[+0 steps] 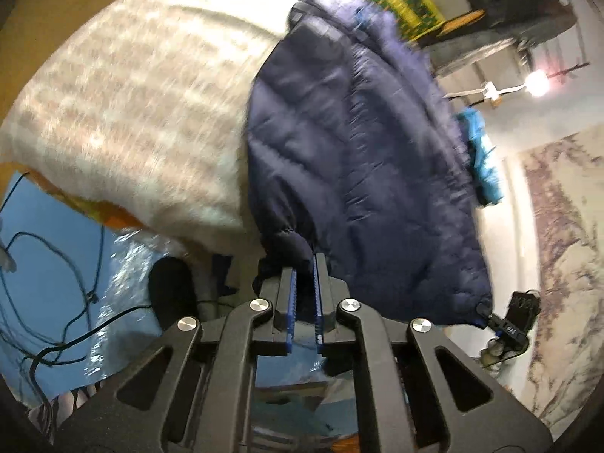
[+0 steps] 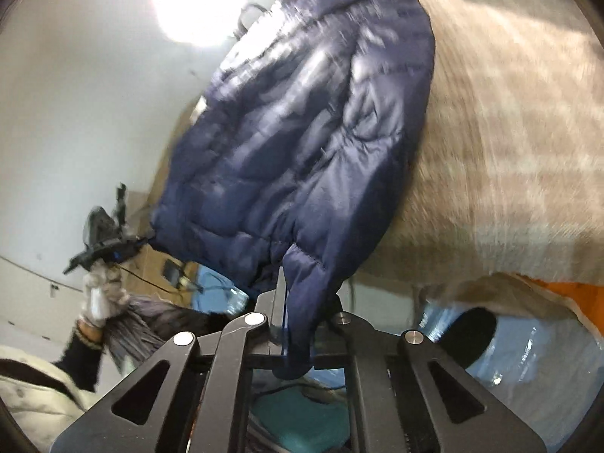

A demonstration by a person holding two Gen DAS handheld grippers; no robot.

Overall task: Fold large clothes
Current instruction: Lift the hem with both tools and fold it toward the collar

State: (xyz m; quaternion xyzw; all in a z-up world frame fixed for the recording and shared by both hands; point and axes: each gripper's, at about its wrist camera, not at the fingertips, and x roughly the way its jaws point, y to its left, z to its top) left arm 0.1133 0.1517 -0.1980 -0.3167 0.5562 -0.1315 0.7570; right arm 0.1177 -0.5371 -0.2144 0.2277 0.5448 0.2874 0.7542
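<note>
A navy blue quilted puffer jacket (image 1: 351,143) is held up by its bottom hem over a bed covered in a cream and tan checked blanket (image 1: 132,113). My left gripper (image 1: 305,264) is shut on one hem corner. In the left wrist view the other gripper (image 1: 509,324) holds the far hem corner at lower right. In the right wrist view the jacket (image 2: 302,132) hangs ahead and a fold of its hem drapes between the fingers of my right gripper (image 2: 298,294), which is shut on it. The left gripper (image 2: 109,249) and a gloved hand show at left.
The checked blanket (image 2: 509,151) fills the right of the right wrist view. Blue plastic sheeting (image 1: 56,245) with black cables (image 1: 56,264) lies below the bed. A bright lamp (image 2: 196,0) hangs on a white wall. A yellow-green patterned crate (image 1: 407,3) stands far back.
</note>
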